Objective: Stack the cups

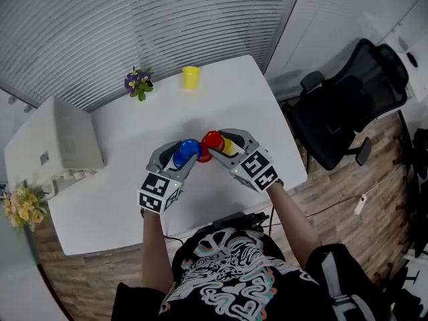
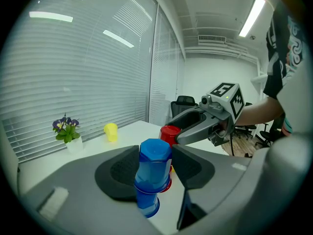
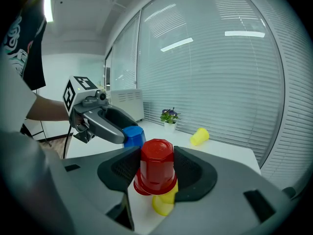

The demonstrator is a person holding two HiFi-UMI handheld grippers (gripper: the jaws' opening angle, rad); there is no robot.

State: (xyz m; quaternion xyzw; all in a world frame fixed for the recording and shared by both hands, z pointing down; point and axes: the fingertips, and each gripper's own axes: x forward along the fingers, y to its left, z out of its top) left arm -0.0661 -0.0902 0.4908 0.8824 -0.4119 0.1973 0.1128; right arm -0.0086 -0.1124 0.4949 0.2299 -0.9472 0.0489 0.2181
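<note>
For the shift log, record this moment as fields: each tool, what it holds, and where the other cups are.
left tool: closed on an upturned blue cup
under the blue cup: second blue cup
right tool: closed on an upturned red cup
under the red cup: near yellow cup
loose: far yellow cup, beside the flower pot
surface: white table

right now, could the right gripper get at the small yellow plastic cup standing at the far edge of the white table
Probably not yet: the right gripper is shut on a red plastic cup. Nothing stands on the table between it and the yellow cup, though.
</note>
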